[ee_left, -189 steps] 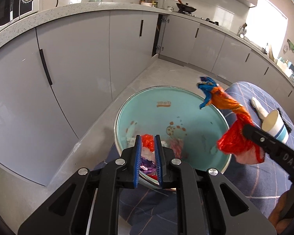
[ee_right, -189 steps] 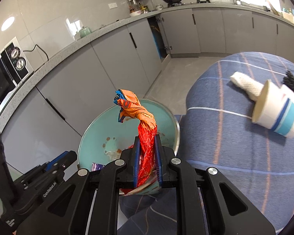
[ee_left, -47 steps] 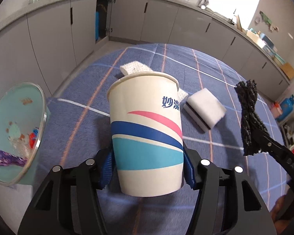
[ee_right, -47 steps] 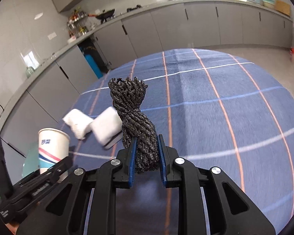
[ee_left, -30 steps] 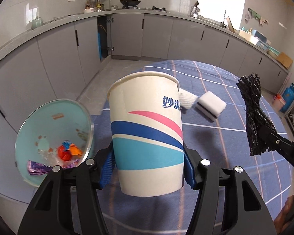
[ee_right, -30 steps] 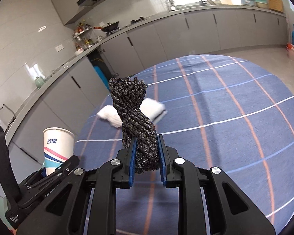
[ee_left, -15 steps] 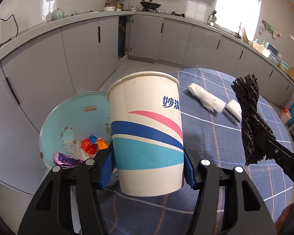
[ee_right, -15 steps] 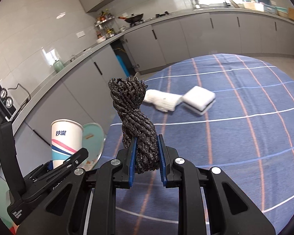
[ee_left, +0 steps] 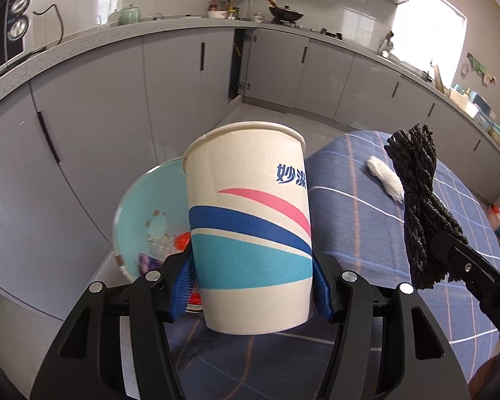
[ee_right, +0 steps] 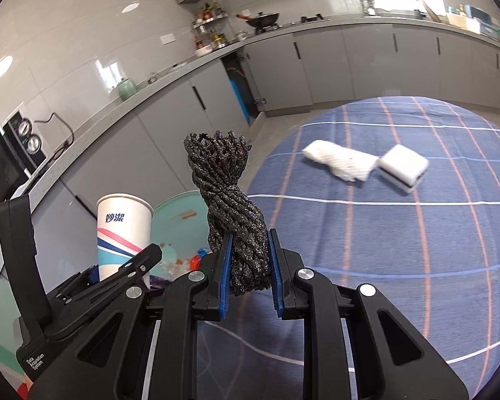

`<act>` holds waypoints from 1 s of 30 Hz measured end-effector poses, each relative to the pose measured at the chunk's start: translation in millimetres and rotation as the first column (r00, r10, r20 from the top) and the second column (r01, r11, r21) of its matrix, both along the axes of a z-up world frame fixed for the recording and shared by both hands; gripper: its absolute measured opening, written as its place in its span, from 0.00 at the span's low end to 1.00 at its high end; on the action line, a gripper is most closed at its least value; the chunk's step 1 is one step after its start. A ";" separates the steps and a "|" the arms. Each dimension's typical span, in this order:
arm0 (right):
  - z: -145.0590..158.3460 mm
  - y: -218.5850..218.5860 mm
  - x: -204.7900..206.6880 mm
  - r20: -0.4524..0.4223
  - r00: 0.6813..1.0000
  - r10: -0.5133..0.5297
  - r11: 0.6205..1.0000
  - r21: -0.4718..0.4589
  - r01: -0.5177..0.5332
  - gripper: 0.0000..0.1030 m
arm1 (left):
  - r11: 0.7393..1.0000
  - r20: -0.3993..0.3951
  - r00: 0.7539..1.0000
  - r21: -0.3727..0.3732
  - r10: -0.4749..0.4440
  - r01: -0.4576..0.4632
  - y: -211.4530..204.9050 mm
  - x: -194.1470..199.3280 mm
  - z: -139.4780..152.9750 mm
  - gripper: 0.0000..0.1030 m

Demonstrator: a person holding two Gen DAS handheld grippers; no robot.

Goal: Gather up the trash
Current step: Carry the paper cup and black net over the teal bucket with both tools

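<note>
Cup (ee_left: 250,233) swung nearer bin (ee_left: 140,200), gripper-clamped

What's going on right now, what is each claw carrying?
Left claw shut on paper cup, held upright. Right claw shut on black mesh bundle. Teal trash bin just beyond cup, wrappers already inside. Nothing blocking.

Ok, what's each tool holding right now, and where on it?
Left tool grips the paper cup by its lower sides, upright. Right tool pinches the black twisted bundle at its bottom end.
</note>
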State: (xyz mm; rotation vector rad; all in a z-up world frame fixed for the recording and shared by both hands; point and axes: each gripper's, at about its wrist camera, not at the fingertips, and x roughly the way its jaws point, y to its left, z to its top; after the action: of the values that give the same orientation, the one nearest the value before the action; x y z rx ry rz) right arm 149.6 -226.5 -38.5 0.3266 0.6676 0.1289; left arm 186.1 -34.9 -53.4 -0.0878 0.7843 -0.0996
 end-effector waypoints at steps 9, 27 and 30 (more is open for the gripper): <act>1.5 39.5 13.4 -0.003 0.997 0.074 0.997 -0.016 -0.074 0.21 | 0.997 -0.001 0.997 -0.003 0.071 -0.071 40.6 4.5 -0.6 0.56; 0.6 86.2 38.7 -0.021 0.991 0.133 0.991 -0.023 -0.134 0.21 | 0.993 -0.018 0.993 0.006 0.117 -0.117 68.3 18.2 -9.1 0.56; -1.8 89.8 43.0 -0.031 0.991 0.133 0.991 -0.021 -0.134 0.21 | 0.993 -0.023 0.993 0.007 0.114 -0.114 68.0 21.9 -9.9 0.56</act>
State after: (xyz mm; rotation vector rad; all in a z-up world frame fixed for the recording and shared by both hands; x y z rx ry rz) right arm 192.7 -136.7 -40.3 0.2619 0.7198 0.2446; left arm 208.0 33.2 -63.3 -0.1285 0.8011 0.0120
